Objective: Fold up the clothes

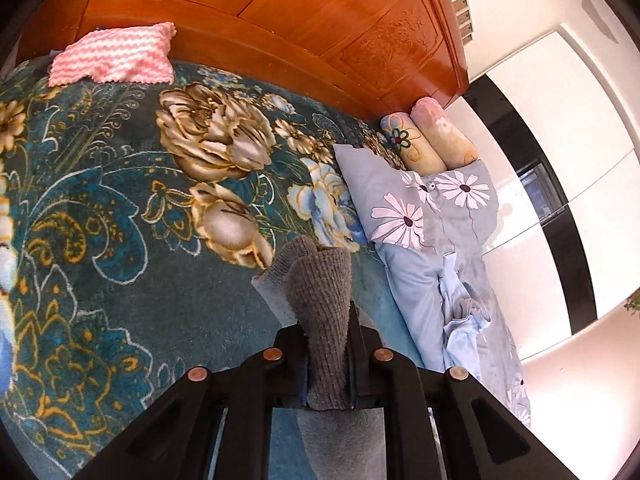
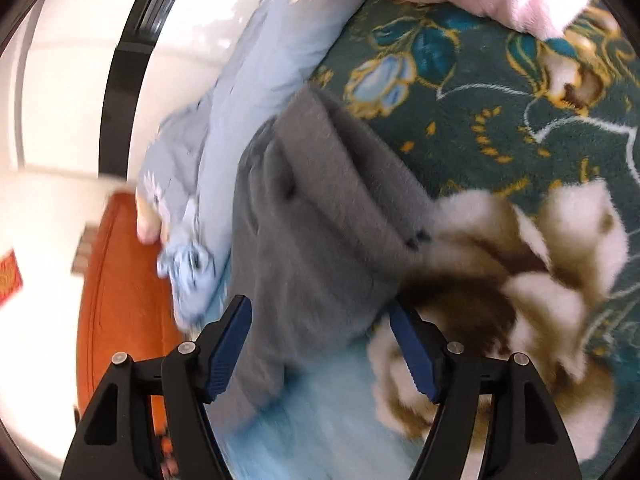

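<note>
Floral bedspread [image 1: 120, 220] below — left gripper [image 1: 328, 344] clamps the grey garment [image 2: 320, 220]; right gripper [image 2: 320, 344], jaws apart, should close squarely on its edge.

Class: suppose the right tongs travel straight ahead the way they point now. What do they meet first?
Most likely the grey garment: it lies between the open right tongs and stretches ahead over the blanket. Blur makes depth uncertain.

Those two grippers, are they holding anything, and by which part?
The left gripper is shut on the grey garment, pinching a bunched ribbed edge. The right gripper is open over the same cloth, holding nothing.
</note>
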